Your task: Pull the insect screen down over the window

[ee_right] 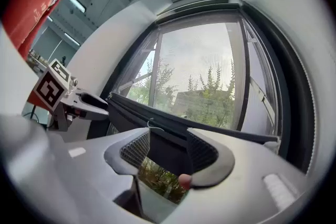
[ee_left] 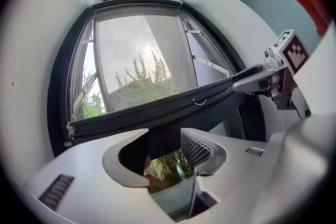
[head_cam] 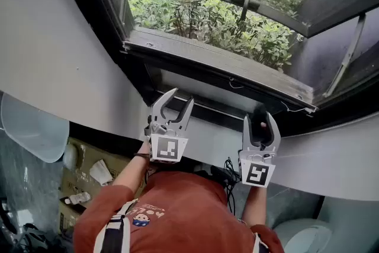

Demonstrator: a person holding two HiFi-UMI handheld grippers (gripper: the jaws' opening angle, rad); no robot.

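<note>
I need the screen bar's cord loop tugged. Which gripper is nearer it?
Right. The cord loop hangs beside the jaws of the right gripper, on the screen bar; the left gripper holds it farther along.

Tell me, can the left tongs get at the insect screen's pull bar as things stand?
Likely yes: the left tongs appear closed on the dark pull bar, with nothing in between. The right tongs seem to grip it further along.

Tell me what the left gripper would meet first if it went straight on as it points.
Left gripper meets the screen's dark pull bar, already between its jaws; whether they grip it is unclear.
</note>
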